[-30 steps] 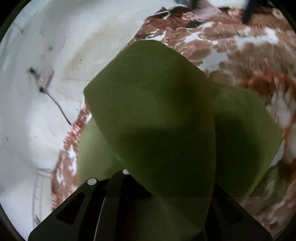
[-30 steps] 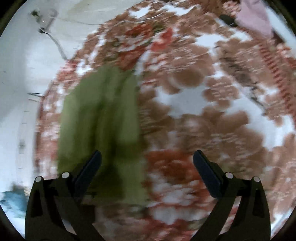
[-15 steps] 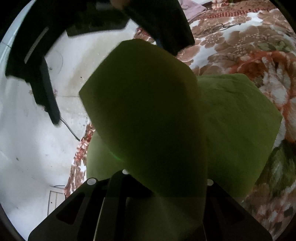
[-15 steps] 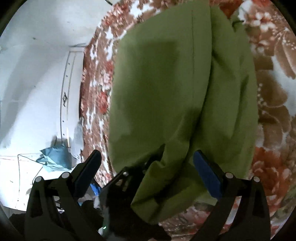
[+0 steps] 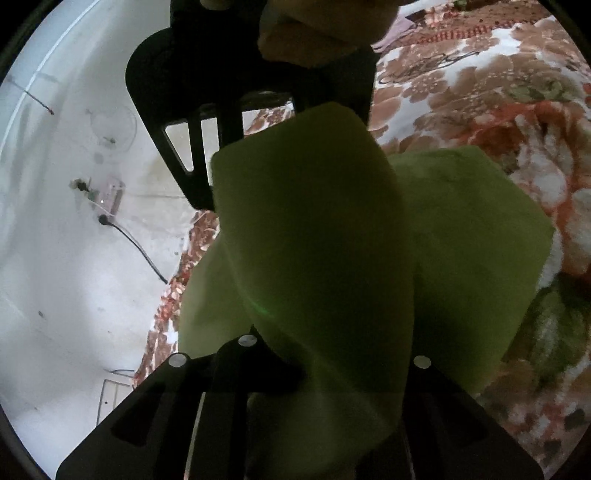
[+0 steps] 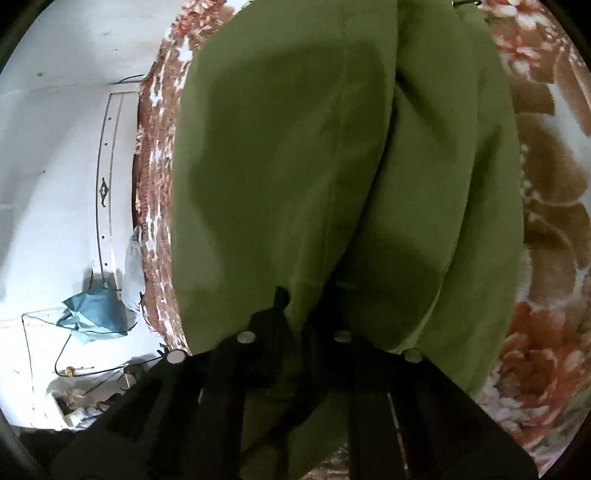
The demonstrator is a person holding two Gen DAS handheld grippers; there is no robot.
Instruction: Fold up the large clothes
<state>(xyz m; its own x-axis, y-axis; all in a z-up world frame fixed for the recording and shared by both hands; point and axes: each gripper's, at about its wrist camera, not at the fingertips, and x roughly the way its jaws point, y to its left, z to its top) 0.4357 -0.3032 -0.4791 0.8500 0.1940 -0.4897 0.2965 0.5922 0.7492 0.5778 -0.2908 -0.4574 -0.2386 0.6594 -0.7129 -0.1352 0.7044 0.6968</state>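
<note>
Mostly green: a cloth [image 5: 321, 236] held up over a flowered blanket [image 5: 491, 110].

Biggest is the blanket, brown, orange and white, lying beside a white floor [image 5: 66, 258]. Over it hangs the cloth, filling the middle of both wrist views; in the right view its folds [image 6: 332, 166] fall away from the camera with a seam down the middle. The right gripper [image 6: 295, 317] has its jaws shut on the cloth's near edge. The left gripper [image 5: 325, 369] has cloth bunched between its jaws, which are opening; whether the pads press it I cannot tell. A dark gripper frame looms at the top of the left view, a hand [image 5: 317, 33] on it. Small things: a black cable [image 5: 136, 247], a blue rag [image 6: 92, 314].
</note>
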